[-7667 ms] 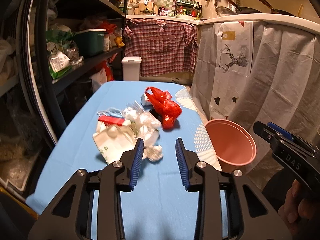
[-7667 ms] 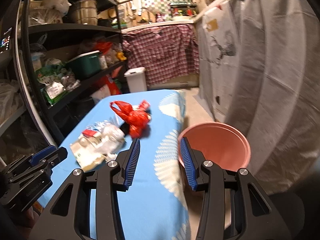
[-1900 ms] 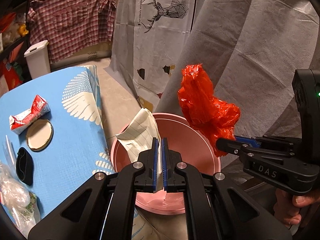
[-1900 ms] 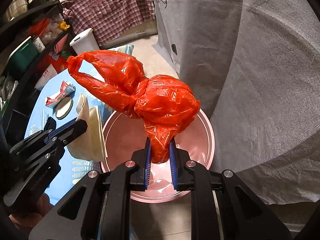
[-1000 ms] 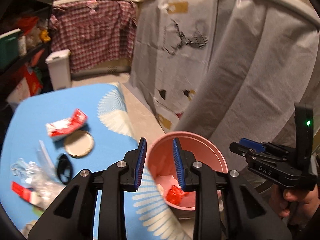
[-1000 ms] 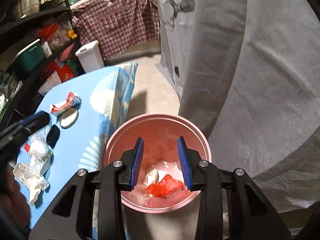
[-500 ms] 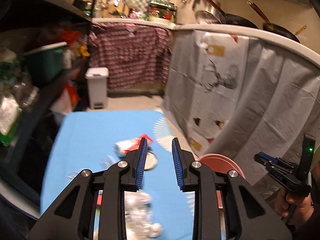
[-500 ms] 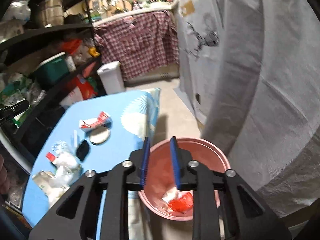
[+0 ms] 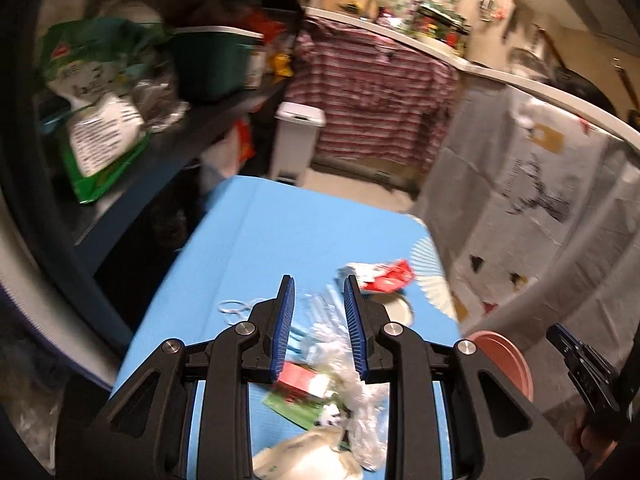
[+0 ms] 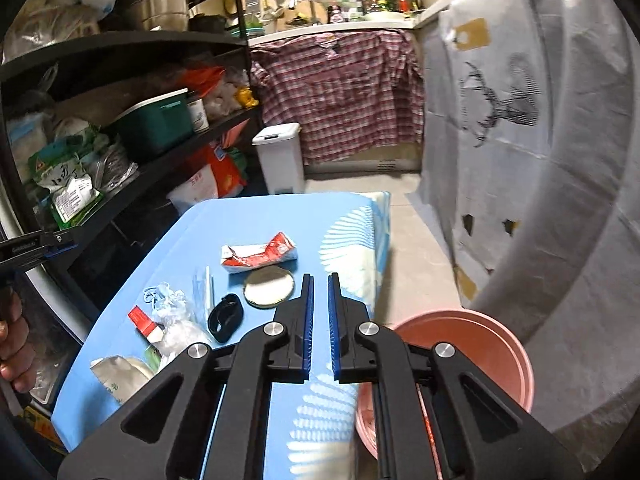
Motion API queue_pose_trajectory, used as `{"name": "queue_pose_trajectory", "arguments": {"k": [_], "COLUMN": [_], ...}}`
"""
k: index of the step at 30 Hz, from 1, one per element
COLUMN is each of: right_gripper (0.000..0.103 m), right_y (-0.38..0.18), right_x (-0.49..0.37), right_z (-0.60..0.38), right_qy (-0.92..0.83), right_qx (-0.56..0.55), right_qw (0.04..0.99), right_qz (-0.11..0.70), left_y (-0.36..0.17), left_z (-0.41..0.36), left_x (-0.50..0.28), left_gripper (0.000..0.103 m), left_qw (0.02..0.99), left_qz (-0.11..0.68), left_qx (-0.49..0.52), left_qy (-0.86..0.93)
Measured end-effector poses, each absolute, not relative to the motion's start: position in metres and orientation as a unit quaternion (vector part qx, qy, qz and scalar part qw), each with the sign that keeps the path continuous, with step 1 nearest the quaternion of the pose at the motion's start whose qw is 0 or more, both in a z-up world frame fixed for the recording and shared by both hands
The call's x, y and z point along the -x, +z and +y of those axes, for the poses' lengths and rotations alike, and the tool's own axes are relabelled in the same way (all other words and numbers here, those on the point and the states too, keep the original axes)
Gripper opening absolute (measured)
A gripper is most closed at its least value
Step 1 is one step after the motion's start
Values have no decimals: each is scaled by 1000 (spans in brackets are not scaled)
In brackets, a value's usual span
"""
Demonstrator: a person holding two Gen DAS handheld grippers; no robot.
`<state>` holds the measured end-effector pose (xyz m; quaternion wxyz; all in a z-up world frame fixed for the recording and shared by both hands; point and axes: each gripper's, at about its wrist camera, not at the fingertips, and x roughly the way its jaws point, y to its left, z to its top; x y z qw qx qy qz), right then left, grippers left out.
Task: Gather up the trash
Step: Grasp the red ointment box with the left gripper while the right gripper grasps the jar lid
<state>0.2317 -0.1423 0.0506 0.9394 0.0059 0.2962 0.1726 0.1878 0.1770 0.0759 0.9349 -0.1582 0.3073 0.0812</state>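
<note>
Trash lies on the blue table [image 10: 256, 220]: a crushed red-and-white carton [image 10: 260, 258], a round lid [image 10: 269, 289], a black band [image 10: 225, 317], crumpled clear plastic [image 10: 172, 320] and a white paper bag [image 10: 120, 378]. The pink bin [image 10: 472, 344] stands on the floor right of the table. My left gripper [image 9: 319, 322] is open and empty above the plastic pile [image 9: 340, 364]. My right gripper [image 10: 320, 316] is empty, its jaws nearly closed, above the table's right edge beside the bin. The left view is motion-blurred.
Dark shelves [image 10: 120, 120] packed with bags and a green box line the left side. A small white pedal bin [image 10: 280, 156] stands beyond the table. Grey cloth [image 10: 520, 160] with a deer print hangs on the right. The pink bin [image 9: 508, 360] shows at the left view's right.
Both grippers have swung from the pink bin back toward the table. The right jaws have narrowed to a small gap. The red bag and paper dropped into the bin earlier.
</note>
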Motion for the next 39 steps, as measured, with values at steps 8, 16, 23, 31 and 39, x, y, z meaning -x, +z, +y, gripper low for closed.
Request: {"name": "queue_pose_trajectory", "arguments": {"k": [8, 16, 23, 31, 39], "right_gripper": [9, 10, 10, 10, 15], "right_y": [19, -13, -42, -73, -92], "right_x": [-267, -301, -325, -352, -371], "right_z": [-115, -92, -76, -53, -42], "right_qy": [185, 201, 213, 218, 199], "right_qx": [-17, -25, -19, -16, -9], "right_qw": [932, 919, 903, 881, 876], "right_qz": [311, 339, 373, 419, 440], "left_y": [37, -5, -40, -49, -52], "left_z": [190, 194, 203, 201, 208], "left_x": [-193, -212, -226, -237, -239], "left_gripper": [26, 26, 36, 45, 47], "left_qw": [906, 876, 840, 830, 816], "left_qz": [342, 400, 453, 474, 492], "left_qx": [204, 224, 258, 249, 245], "left_qy": [146, 154, 151, 153, 179]}}
